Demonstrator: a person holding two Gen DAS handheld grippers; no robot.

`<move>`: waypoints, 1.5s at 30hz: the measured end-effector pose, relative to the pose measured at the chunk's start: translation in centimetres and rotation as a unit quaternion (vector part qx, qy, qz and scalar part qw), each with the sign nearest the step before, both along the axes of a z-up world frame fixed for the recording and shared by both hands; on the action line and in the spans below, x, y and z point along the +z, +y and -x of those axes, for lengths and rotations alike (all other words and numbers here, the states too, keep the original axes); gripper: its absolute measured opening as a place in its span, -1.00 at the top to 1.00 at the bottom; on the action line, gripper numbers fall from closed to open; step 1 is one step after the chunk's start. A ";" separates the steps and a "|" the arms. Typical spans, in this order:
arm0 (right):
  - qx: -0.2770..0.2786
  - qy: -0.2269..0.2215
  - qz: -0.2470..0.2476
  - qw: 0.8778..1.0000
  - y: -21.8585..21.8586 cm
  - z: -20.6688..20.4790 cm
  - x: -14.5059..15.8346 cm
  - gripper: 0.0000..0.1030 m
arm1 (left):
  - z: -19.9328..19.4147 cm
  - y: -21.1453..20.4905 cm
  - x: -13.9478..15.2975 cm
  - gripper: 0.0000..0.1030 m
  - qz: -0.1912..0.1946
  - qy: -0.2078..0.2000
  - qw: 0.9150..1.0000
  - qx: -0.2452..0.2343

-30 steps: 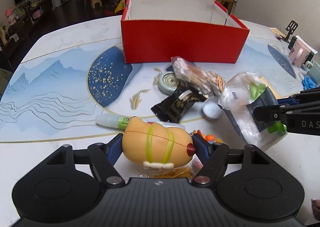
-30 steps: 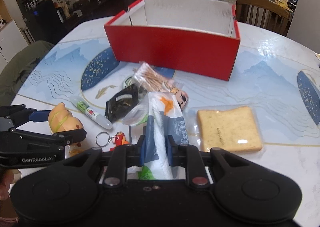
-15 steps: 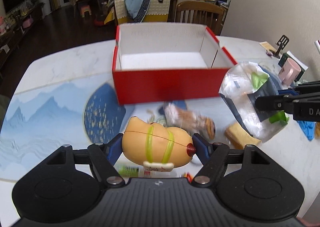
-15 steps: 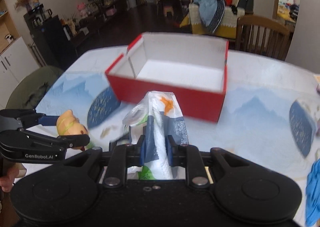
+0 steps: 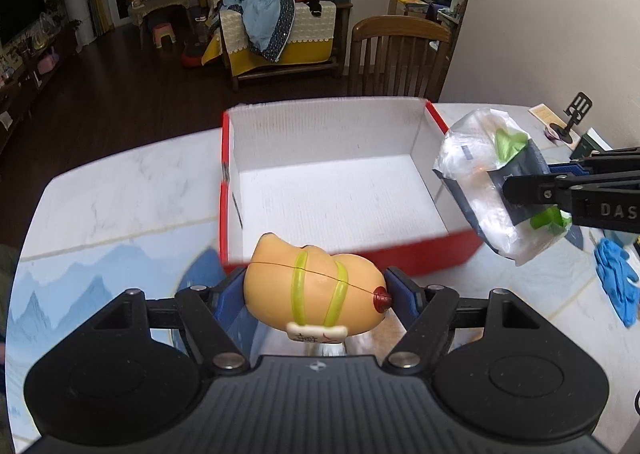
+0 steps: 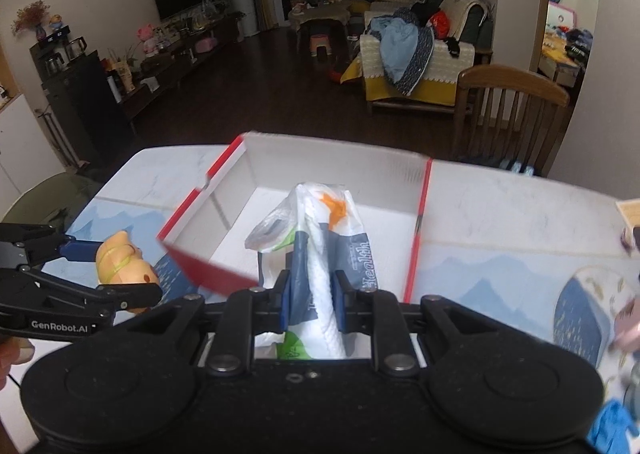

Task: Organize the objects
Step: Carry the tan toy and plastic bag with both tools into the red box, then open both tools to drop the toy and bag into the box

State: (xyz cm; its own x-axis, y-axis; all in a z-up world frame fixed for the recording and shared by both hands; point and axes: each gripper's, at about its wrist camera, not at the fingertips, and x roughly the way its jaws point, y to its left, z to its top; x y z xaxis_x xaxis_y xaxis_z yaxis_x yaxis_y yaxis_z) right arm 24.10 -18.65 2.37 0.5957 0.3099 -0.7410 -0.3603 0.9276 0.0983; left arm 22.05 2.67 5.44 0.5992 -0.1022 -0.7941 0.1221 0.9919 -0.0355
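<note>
Your left tool (image 5: 316, 290) is clamped on the orange toy figure (image 5: 314, 290), one blue pad (image 5: 230, 294) at each end of it; two yellow-green bands wrap the figure and a small white tag hangs under it. The toy is clear of the bench (image 5: 120, 194) and sits just short of the near red wall of the red box (image 5: 344, 254), ahead of the tool. The box interior is white and nothing lies in it. From your right wrist view, the left tool (image 6: 120, 278) and its toy (image 6: 122, 266) appear to the left of the box's near corner.

Your right tool (image 6: 312, 300) is closed narrow on the plastic packet (image 6: 316, 250), a clear and dark-blue bag with orange and green print. The packet stands up between the pads, raised in front of the open red box (image 6: 200, 206), which lies directly ahead of the tool. In your left wrist view, the right tool (image 5: 516, 190) holds the packet (image 5: 480, 174) beside the box's right wall.

To the right of the right tool, blue gloves (image 5: 616, 278) lie on the bench.
</note>
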 end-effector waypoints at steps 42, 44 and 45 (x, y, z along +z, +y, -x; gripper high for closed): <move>0.008 0.111 0.076 0.991 5.2 -11.8 -13.5 0.58 | -19.0 -3.1 -13.0 -0.44 -0.044 0.173 0.984 -0.018; 0.008 0.115 0.078 0.990 5.2 -12.0 -13.8 0.58 | -19.3 -3.1 -13.3 -0.44 -0.041 0.180 0.983 -0.018; 0.008 0.116 0.078 0.990 5.2 -11.9 -13.8 0.58 | -19.3 -3.1 -13.3 -0.44 -0.040 0.180 0.983 -0.017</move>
State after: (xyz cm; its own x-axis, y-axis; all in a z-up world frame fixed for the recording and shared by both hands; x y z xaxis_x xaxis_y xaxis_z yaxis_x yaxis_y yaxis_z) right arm 36.05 -13.49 -11.42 0.4001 0.1885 -0.8969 -0.3597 0.9324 0.0355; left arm 41.38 -0.40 -7.89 0.2746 -0.0468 -0.9604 0.1495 0.9888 -0.0054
